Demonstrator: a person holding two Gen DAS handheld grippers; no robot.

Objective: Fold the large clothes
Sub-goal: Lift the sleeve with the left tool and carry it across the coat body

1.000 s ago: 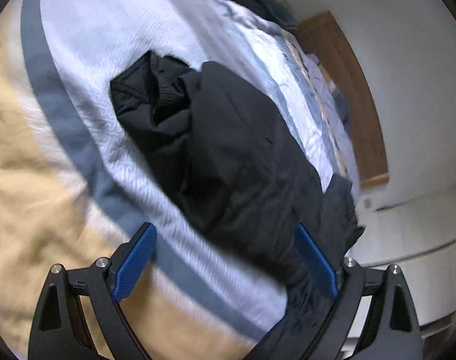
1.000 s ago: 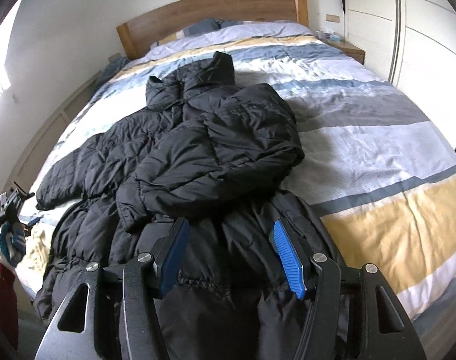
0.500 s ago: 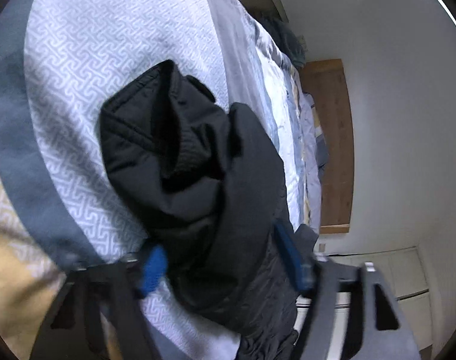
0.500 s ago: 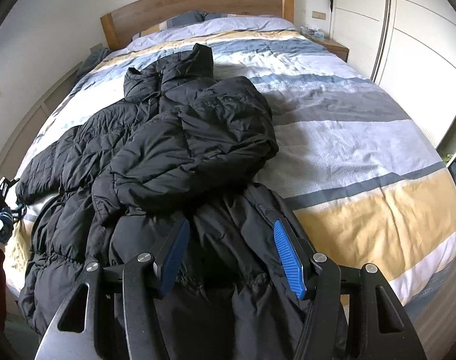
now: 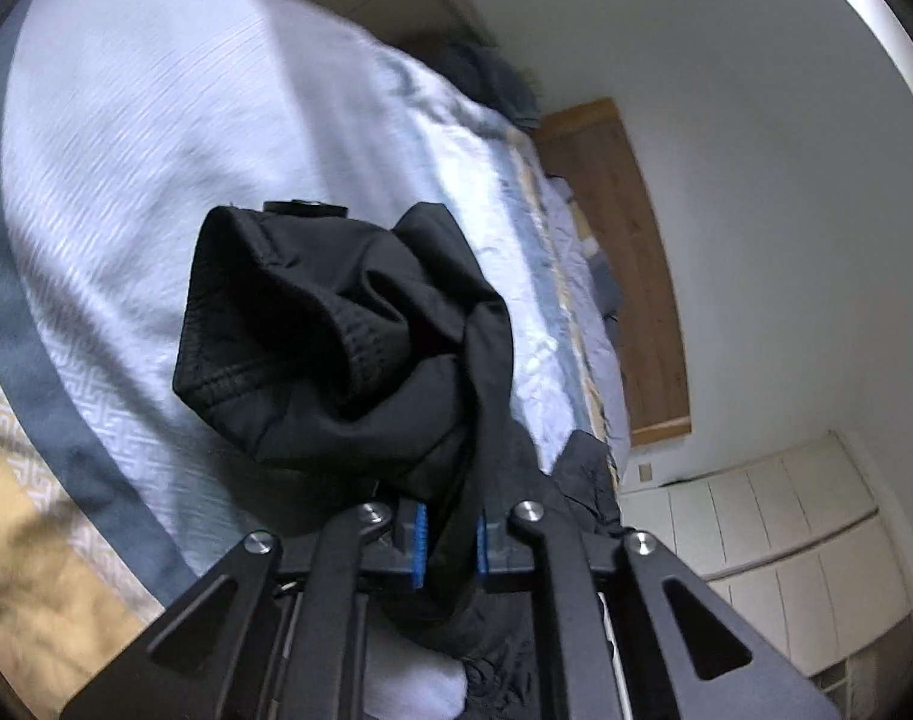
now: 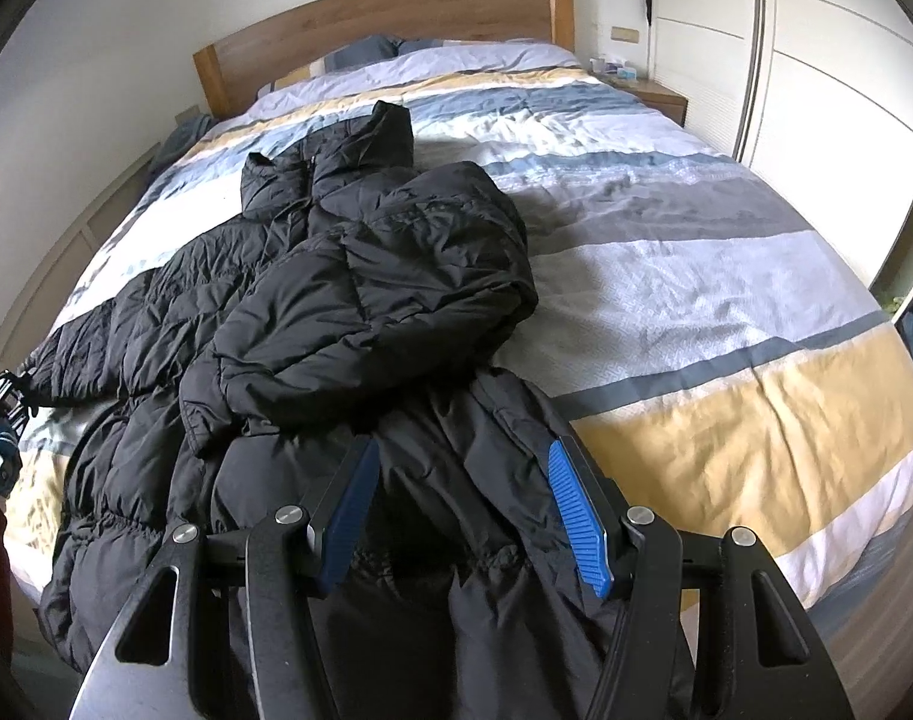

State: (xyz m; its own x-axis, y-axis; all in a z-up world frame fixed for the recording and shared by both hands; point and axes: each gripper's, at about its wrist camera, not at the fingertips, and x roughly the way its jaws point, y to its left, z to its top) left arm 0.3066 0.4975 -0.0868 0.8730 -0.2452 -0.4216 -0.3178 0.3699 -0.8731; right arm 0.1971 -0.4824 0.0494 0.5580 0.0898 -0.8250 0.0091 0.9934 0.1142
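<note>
Pinching a black sleeve [image 5: 336,348] between its blue pads [image 5: 419,546], the left gripper [image 5: 447,546] was clamped on the cloth, the cuff bunched just ahead of it above the duvet [image 5: 126,138]; the right gripper [image 6: 462,510] stood spread and grasping nothing, over the hem of the coat [image 6: 312,312], which lay lengthwise on the bed toward the headboard [image 6: 396,12].

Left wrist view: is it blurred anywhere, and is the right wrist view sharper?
Left wrist view: duvet smeared by motion blur, while the sleeve in the shut left claw stays fairly crisp. Right wrist view: sharp throughout, jacket quilting clear under soft daylight, with fisheye bending at the edges.
</note>
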